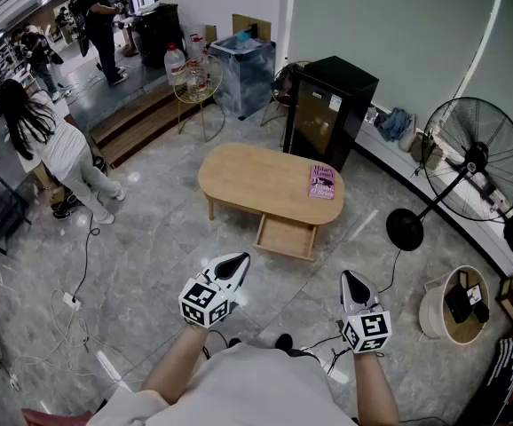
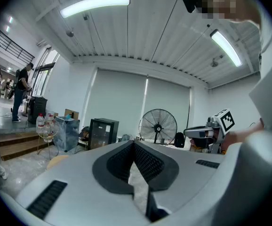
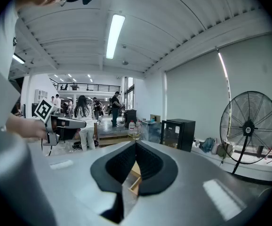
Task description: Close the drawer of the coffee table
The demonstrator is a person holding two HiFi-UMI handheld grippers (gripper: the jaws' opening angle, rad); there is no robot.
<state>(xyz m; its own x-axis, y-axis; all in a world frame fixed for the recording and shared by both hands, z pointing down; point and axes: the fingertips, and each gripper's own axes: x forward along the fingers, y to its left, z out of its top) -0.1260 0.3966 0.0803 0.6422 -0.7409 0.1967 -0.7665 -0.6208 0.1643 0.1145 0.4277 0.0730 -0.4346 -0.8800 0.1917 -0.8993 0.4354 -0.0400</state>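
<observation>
Jaws together and empty, apparently for pushing, the left gripper point(image 1: 237, 263) and right gripper point(image 1: 349, 280) are hovering low in frame, well apart from the coffee table's point(image 1: 256, 176) open drawer point(image 1: 286, 236).

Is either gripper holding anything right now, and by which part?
Nothing is held. The left gripper and right gripper are both shut and empty, well short of the open drawer.

Pink book point(image 1: 322, 183), black cabinet point(image 1: 332, 105), pedestal fan point(image 1: 475, 159), round basket point(image 1: 430, 307), grey floor point(image 1: 150, 238)
</observation>
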